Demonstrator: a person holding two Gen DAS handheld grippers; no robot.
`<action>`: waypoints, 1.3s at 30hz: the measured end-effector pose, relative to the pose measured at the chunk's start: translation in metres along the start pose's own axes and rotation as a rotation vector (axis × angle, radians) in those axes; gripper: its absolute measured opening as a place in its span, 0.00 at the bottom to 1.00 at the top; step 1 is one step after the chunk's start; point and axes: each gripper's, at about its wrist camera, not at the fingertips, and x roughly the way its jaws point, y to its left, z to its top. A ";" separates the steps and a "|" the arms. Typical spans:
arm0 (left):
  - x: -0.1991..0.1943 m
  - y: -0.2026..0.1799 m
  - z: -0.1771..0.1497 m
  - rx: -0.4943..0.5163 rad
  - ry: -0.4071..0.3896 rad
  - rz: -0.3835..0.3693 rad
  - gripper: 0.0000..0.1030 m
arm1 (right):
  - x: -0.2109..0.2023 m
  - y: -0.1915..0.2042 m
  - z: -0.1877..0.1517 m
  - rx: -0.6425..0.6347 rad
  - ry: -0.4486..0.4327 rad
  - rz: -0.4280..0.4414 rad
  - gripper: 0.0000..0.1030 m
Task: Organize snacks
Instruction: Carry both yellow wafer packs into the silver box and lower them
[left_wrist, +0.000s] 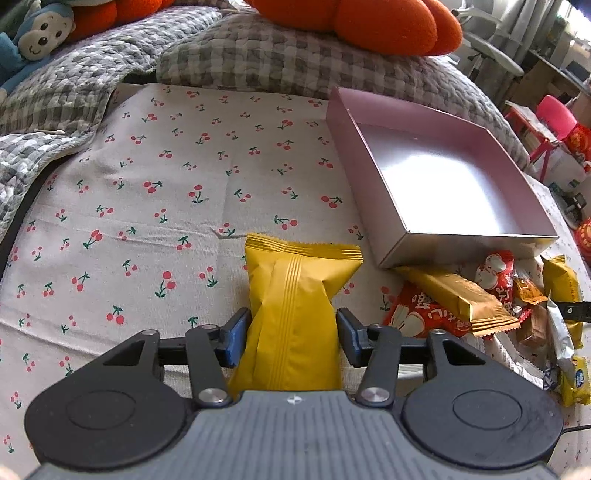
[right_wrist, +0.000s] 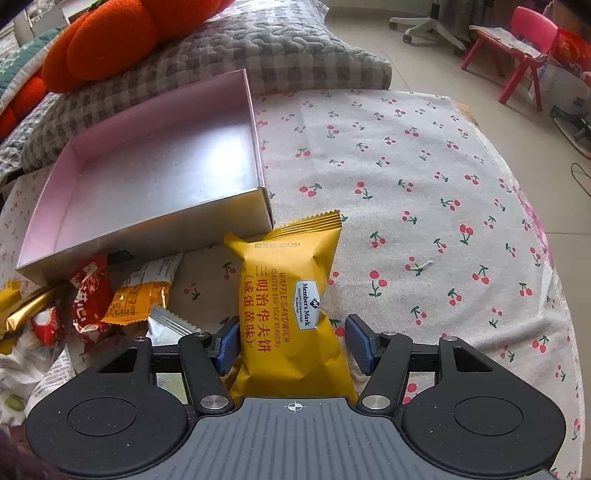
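Box (left_wrist: 391, 206), pink-lined w/ silver walls, sits open on the cherry-print cloth (left_wrist: 166, 192), nothing inside it. Left gripper (left_wrist: 291, 332) has its fingers clamped on a plain-backed yellow packet (left_wrist: 295, 317), which pokes forward between them, just left of the box's near corner. Snack pile (left_wrist: 491, 306), red, gold and orange wrappers, lies against the box's front wall. Right gripper (right_wrist: 291, 339) straddles a yellow wafer packet (right_wrist: 291, 295): left finger touching, right finger showing a small gap, so grip can't be confirmed. Packet's top edge reaches the box (right_wrist: 147, 173) corner.
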 end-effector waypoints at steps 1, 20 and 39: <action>0.000 0.000 0.000 0.003 0.000 -0.002 0.49 | 0.000 0.000 0.000 0.001 0.003 0.002 0.59; -0.024 -0.004 0.002 -0.046 -0.018 0.024 0.38 | -0.011 0.002 0.001 -0.027 -0.023 -0.020 0.36; -0.049 -0.046 0.034 -0.131 -0.127 -0.036 0.37 | -0.059 -0.002 0.040 0.077 -0.117 0.127 0.36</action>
